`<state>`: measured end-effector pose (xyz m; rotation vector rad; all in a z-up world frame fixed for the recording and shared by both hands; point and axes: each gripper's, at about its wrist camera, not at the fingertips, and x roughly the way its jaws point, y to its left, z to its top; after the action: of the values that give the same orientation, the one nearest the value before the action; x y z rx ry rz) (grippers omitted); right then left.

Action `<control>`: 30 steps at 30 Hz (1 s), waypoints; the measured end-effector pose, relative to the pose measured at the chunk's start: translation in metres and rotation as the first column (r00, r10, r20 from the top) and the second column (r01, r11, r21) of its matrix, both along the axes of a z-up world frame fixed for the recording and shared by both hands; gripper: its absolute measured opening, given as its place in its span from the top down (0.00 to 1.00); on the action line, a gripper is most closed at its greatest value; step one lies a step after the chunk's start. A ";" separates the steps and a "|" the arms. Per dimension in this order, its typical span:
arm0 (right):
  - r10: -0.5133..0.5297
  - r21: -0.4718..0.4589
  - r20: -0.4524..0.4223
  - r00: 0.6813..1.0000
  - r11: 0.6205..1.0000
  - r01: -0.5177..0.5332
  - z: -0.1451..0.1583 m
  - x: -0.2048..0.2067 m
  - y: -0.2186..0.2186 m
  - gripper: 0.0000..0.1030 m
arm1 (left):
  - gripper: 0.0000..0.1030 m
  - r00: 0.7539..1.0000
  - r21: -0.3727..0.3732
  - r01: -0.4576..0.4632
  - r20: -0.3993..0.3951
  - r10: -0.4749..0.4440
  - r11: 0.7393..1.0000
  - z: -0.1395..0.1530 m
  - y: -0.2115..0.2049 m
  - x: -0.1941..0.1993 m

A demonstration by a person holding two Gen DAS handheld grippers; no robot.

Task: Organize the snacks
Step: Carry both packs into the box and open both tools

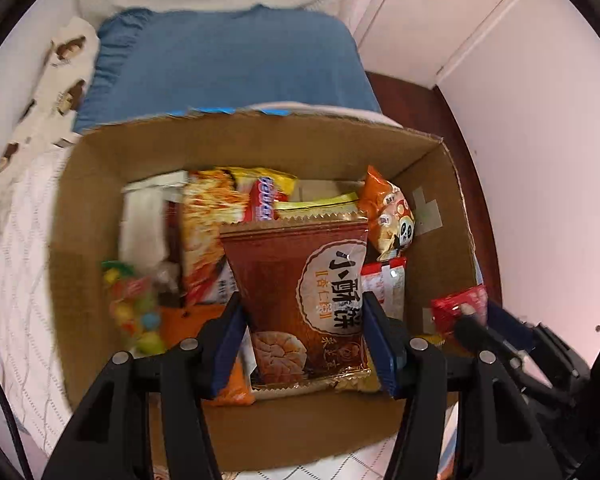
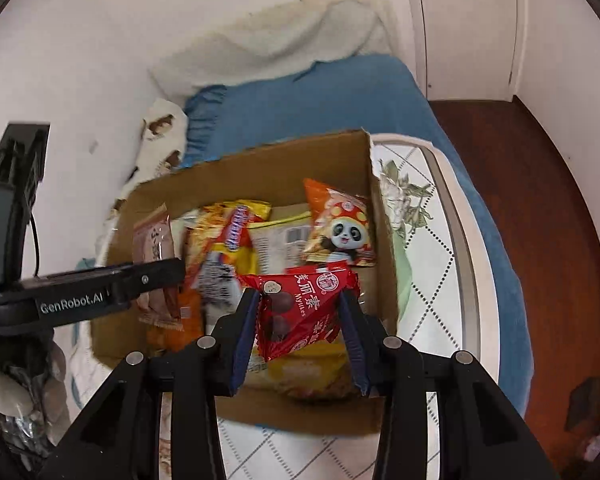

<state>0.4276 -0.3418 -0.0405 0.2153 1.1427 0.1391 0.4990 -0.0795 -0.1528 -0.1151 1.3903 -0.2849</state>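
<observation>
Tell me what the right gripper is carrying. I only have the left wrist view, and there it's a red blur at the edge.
Observer: The right gripper is shut on a red Mylikes packet with chocolate balls pictured on it.
Operator: Say where it hangs.
Observer: Above the cardboard box, over a yellow bag.
Operator: Report the box's right side.
Observer: A quilted mattress runs along it, then blue bedding.
</observation>
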 end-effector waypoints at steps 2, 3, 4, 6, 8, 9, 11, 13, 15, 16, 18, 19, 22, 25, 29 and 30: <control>-0.008 0.008 -0.038 0.999 1.000 0.008 -0.010 0.007 -0.003 0.57 | 0.47 0.999 -0.003 0.018 -0.045 -0.018 1.000 -0.014 -0.008 0.009; -0.010 0.010 -0.053 0.999 1.000 0.011 -0.012 0.008 -0.004 0.55 | 0.46 0.997 -0.002 0.022 -0.069 -0.022 1.000 -0.021 -0.010 0.012; -0.018 0.001 -0.074 0.997 1.000 0.018 -0.017 0.012 -0.006 0.39 | 0.43 0.997 0.003 0.020 -0.081 -0.020 1.000 -0.024 -0.012 0.014; -0.016 0.030 -0.081 0.997 0.999 0.018 -0.020 0.013 -0.007 0.11 | 0.15 0.996 0.026 0.021 -0.092 -0.018 0.999 -0.032 -0.013 0.017; -0.019 0.005 -0.092 0.996 1.000 0.020 -0.018 0.012 -0.004 0.07 | 0.09 0.996 0.045 0.021 -0.083 -0.018 0.999 -0.035 -0.012 0.017; -0.017 -0.015 -0.085 0.996 1.000 0.016 -0.017 0.012 -0.002 0.07 | 0.09 0.997 0.050 0.019 -0.081 -0.015 0.999 -0.036 -0.010 0.017; -0.023 -0.070 -0.090 0.996 0.997 0.017 -0.016 0.013 0.003 0.04 | 0.09 0.997 0.062 0.016 -0.077 -0.011 0.998 -0.037 -0.006 0.015; -0.028 -0.090 -0.098 0.995 0.996 0.019 -0.016 0.014 0.006 0.03 | 0.09 0.998 0.076 0.001 -0.070 0.004 0.997 -0.036 0.001 0.012; -0.028 -0.119 -0.109 0.994 0.993 0.015 -0.016 0.016 0.010 0.03 | 0.09 0.998 0.080 -0.020 -0.059 0.024 0.997 -0.033 0.010 0.008; -0.032 -0.135 -0.112 0.993 0.991 0.016 -0.016 0.016 0.011 0.03 | 0.09 0.998 0.084 -0.032 -0.052 0.036 0.996 -0.032 0.015 0.006; -0.037 -0.155 -0.116 0.993 0.988 0.018 -0.016 0.017 0.014 0.03 | 0.09 0.998 0.088 -0.054 -0.031 0.057 0.995 -0.029 0.023 0.001; -0.040 -0.165 -0.123 0.992 0.986 0.019 -0.017 0.018 0.015 0.03 | 0.09 0.998 0.090 -0.058 -0.026 0.061 0.994 -0.027 0.027 -0.001; -0.040 -0.155 -0.151 0.988 0.988 0.016 -0.022 0.021 0.018 0.03 | 0.09 0.998 0.116 -0.065 0.001 0.066 0.991 -0.021 0.036 -0.011; -0.039 -0.171 -0.156 0.987 0.985 0.011 -0.024 0.021 0.023 0.03 | 0.09 0.997 0.135 -0.075 0.019 0.073 0.988 -0.018 0.045 -0.021; -0.036 -0.176 -0.160 0.986 0.984 0.007 -0.029 0.019 0.032 0.03 | 0.09 0.996 0.135 -0.092 0.025 0.089 0.987 -0.017 0.056 -0.028; -0.036 -0.177 -0.159 0.987 0.984 0.007 -0.028 0.019 0.032 0.03 | 0.09 0.995 0.135 -0.096 0.028 0.093 0.986 -0.016 0.058 -0.029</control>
<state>0.4464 -0.3097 -0.0689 0.0830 1.3067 0.0011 0.4695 -0.0215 -0.1685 -0.0645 1.3746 -0.1108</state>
